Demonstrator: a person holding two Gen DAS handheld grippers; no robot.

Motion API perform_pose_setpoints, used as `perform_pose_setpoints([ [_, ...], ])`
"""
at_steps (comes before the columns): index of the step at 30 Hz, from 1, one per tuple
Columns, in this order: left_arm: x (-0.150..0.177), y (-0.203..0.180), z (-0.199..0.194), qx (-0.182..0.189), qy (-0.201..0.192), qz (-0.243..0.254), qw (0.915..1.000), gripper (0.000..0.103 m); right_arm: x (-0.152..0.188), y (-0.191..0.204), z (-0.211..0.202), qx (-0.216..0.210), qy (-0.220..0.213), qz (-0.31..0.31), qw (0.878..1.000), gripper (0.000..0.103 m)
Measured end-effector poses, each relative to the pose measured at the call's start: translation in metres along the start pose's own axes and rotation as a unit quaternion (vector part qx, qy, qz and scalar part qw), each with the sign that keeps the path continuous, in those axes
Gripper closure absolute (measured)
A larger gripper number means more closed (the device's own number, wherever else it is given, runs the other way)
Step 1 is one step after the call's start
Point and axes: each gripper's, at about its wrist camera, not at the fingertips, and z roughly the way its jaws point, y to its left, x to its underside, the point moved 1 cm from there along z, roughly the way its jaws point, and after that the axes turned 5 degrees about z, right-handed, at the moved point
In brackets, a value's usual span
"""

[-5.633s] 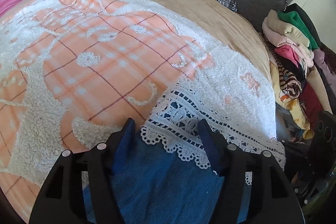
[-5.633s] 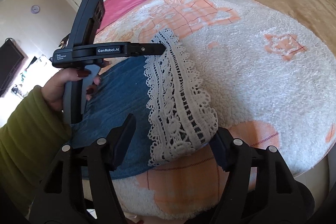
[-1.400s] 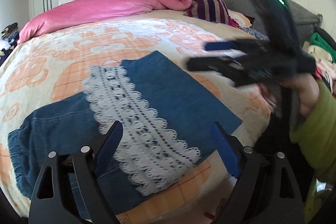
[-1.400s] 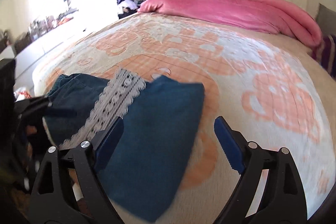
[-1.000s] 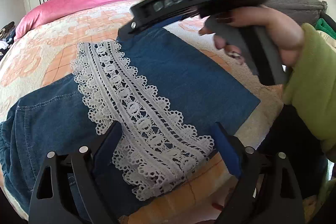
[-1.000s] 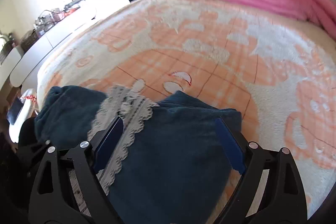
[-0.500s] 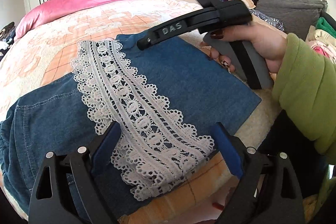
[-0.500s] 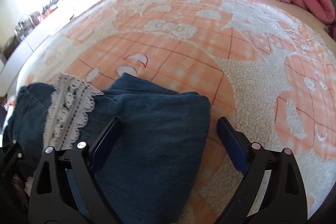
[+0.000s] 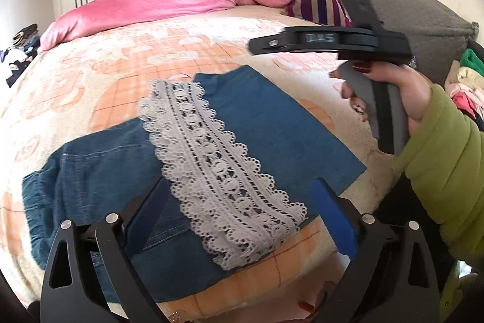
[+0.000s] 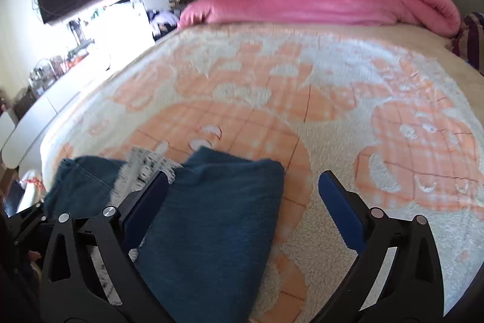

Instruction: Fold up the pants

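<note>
The pants [image 9: 272, 129] lie folded on the orange-and-white blanket [image 9: 127, 71] near the bed's edge, the legs doubled over so a white lace band [image 9: 217, 171] runs across the denim. The left gripper [image 9: 242, 214] hangs above them with its jaws spread wide, the lace band showing between the blue pads and nothing held. The right gripper [image 10: 242, 202] is also spread and empty (in the left view it is raised above the blanket, gripped by a hand [image 9: 393, 87] in a green sleeve), with the folded denim below its left finger.
</note>
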Motion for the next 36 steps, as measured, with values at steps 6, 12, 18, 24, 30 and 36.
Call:
perform_pose_setpoints([
  [6,0.001,0.008,-0.016,-0.009,-0.014,-0.011,0.9998,0.007,0.006,-0.002,-0.027,-0.01,-0.036,0.021,0.999,0.009],
  [12,0.0,0.015,-0.031,-0.02,-0.024,-0.022,0.9993,0.006,0.013,0.007,-0.044,-0.014,-0.04,0.023,0.999,0.009],
  [18,0.007,0.032,-0.049,-0.039,-0.034,-0.043,0.9977,0.006,0.016,0.045,-0.048,-0.029,-0.023,-0.027,0.999,0.009],
  [24,0.028,0.06,-0.067,-0.064,-0.031,-0.081,0.9942,0.006,0.016,0.099,-0.032,-0.061,0.018,-0.086,0.994,0.009],
  [30,0.066,0.098,-0.077,-0.084,-0.011,-0.148,0.9854,0.006,0.011,0.169,0.007,-0.111,0.08,-0.155,0.978,0.009],
  [36,0.088,0.129,-0.07,-0.02,-0.017,-0.253,0.9672,0.006,0.016,0.234,0.064,-0.169,0.176,-0.212,0.946,0.009],
])
